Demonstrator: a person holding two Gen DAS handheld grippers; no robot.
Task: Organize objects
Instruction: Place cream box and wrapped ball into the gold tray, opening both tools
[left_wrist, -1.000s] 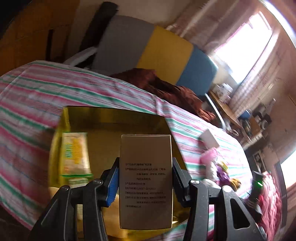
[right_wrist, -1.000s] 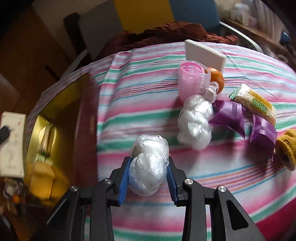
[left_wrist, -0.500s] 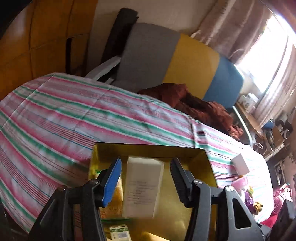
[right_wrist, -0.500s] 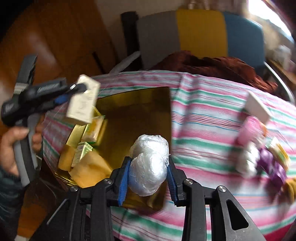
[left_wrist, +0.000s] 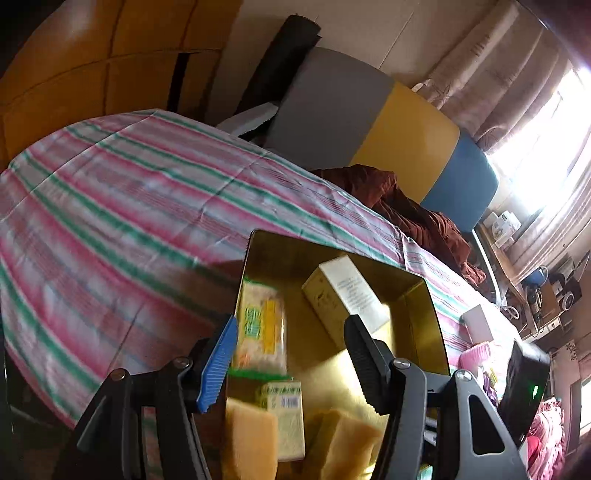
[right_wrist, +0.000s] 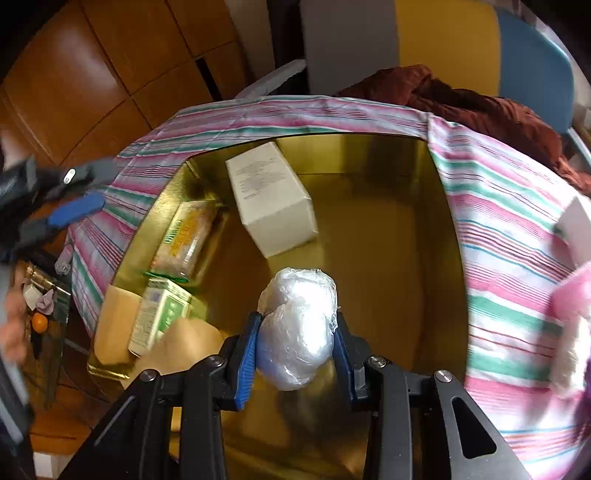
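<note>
A gold tin box (right_wrist: 436, 236) (left_wrist: 424, 306) lies open on the striped tablecloth. In it lie a white carton (right_wrist: 271, 197) (left_wrist: 345, 295), a rice-cracker packet (right_wrist: 184, 236) (left_wrist: 260, 321), a small green box (right_wrist: 159, 319) (left_wrist: 286, 417) and yellow sponges (left_wrist: 251, 439). My right gripper (right_wrist: 297, 334) is shut on a ball of clear plastic wrap (right_wrist: 299, 328), held above the tin's inside. My left gripper (left_wrist: 290, 354) is open and empty, above the tin's near left side; it also shows in the right wrist view (right_wrist: 70, 199).
A small white box (left_wrist: 478, 325), a pink cup (left_wrist: 476, 356) and a white plastic ball (right_wrist: 570, 358) lie on the tablecloth (left_wrist: 110, 229) right of the tin. A brown cloth (right_wrist: 461, 99) and a grey-yellow-blue sofa (left_wrist: 399, 136) lie behind the table.
My left gripper has opened and let the white carton go; the carton now lies in the tin. My right gripper has carried the plastic ball left, from over the tablecloth to over the tin.
</note>
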